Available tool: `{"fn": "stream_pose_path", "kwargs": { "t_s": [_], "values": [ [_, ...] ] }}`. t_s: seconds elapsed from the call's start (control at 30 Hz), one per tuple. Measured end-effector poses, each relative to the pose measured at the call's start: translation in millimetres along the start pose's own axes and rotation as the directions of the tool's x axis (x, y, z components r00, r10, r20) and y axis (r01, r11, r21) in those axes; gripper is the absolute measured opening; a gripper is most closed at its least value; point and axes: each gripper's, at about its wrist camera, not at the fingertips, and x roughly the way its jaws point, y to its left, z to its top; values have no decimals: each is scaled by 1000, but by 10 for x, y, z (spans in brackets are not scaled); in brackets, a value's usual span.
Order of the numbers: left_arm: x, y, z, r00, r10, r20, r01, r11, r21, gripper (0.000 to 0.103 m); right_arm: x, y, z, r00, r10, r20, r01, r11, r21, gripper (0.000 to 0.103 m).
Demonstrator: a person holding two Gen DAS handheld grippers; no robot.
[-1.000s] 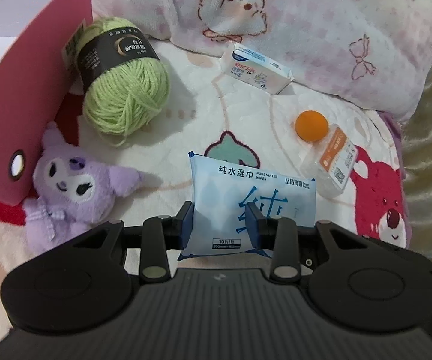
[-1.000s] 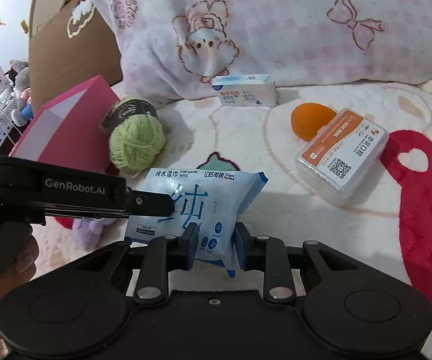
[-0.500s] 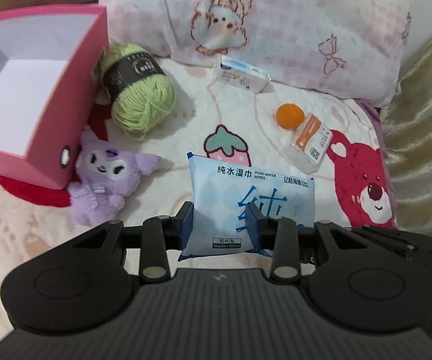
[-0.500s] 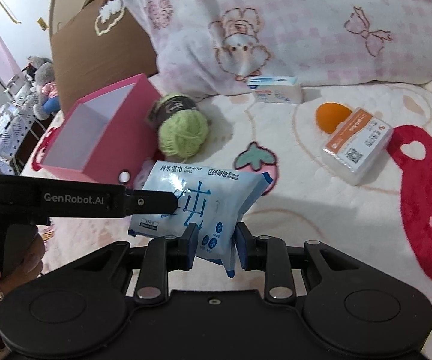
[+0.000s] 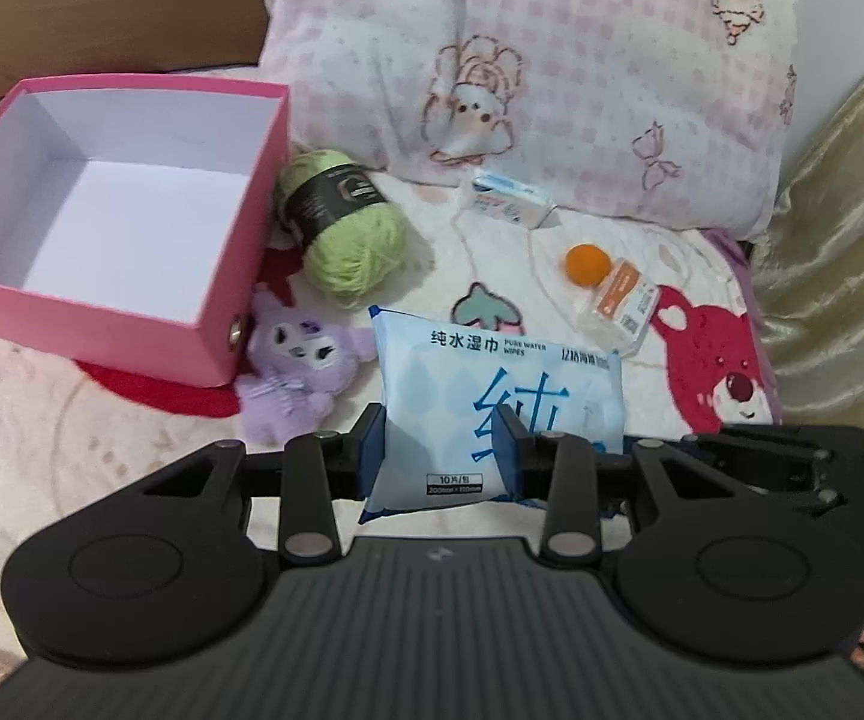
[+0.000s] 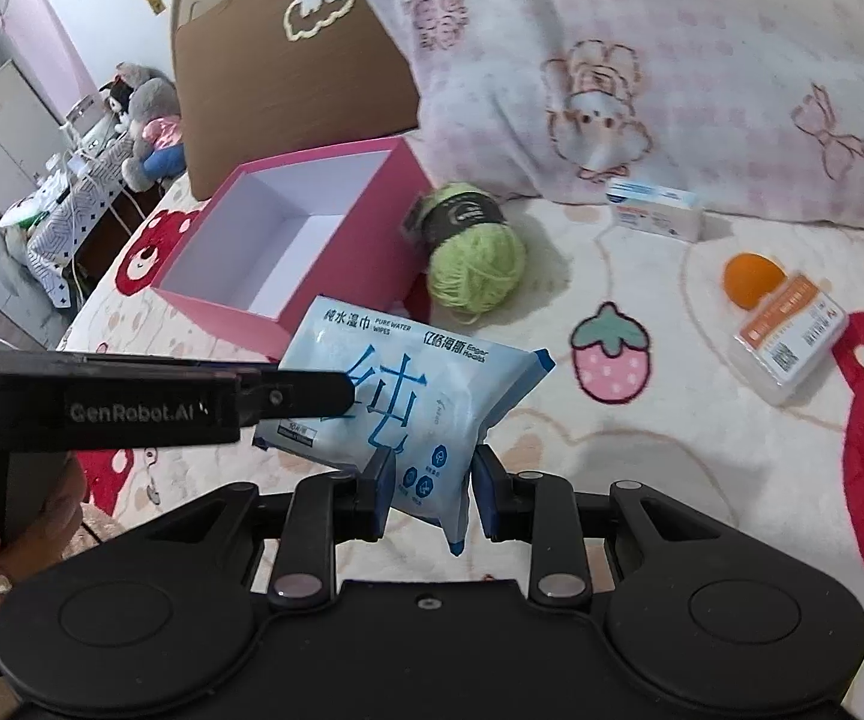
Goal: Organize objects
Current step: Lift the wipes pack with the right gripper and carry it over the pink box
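Observation:
A blue pack of wet wipes [image 5: 480, 396] [image 6: 408, 396] hangs above the bed, held at both ends. My left gripper [image 5: 441, 450] is shut on its left end, and in the right wrist view it reaches in from the left [image 6: 336, 396]. My right gripper [image 6: 429, 480] is shut on the pack's lower right corner; its body shows at the right edge of the left wrist view [image 5: 780, 462]. An open pink box [image 5: 120, 228] [image 6: 288, 240] with a white inside stands on the bed to the left, with nothing in it.
On the printed blanket lie a green yarn ball [image 5: 348, 234] [image 6: 474, 252], a purple plush toy [image 5: 300, 366], an orange ball [image 5: 588, 264] [image 6: 753, 279], a clear case with an orange label [image 5: 618, 306] [image 6: 789, 336] and a small white carton [image 5: 510, 198] [image 6: 657, 216]. A pink pillow [image 5: 552, 72] lies behind.
Both grippers have risen with the wipes pack held between them. The bed and its objects look smaller and farther, and the whole pink box has come into view.

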Motion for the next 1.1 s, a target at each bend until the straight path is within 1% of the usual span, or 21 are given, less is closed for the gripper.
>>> {"fn": "stream_pose_path", "kwargs": {
  "t_s": [0.13,0.4,0.6,0.67,0.77,0.83,0.93,1.03,1.1],
  "values": [
    [-64,173,53,1000,-11,-22,10,999,-30,36,30,173,85,1000,-8,-10,8,1000,-30,34],
    [-319,441,214,1000,5,-8,-6,999,-31,36,95,534,298,999,8,-36,-11,996,-88,33],
    [-448,674,423,1000,13,-5,-14,999,-46,37,199,766,526,998,35,-55,-42,990,-137,33],
    [-489,756,494,1000,30,4,-30,998,-47,37,283,824,576,998,55,-42,-61,984,-165,33],
    [-493,887,607,997,72,12,-71,996,-55,37,434,894,686,995,88,-44,-94,985,-148,33],
    [-493,969,686,996,85,18,-84,994,-70,37,510,975,781,996,80,-38,-85,983,-165,33],
    [-519,1109,834,994,99,37,-96,992,-81,37,629,1113,948,996,74,-57,-83,979,-184,33],
    [-523,1249,977,993,102,61,-97,991,-87,36,753,1233,1097,995,69,-70,-82,973,-217,33],
    [-490,1365,1068,993,102,61,-95,990,-105,37,854,1282,1178,995,72,-62,-85,968,-238,33]
  ]
}}
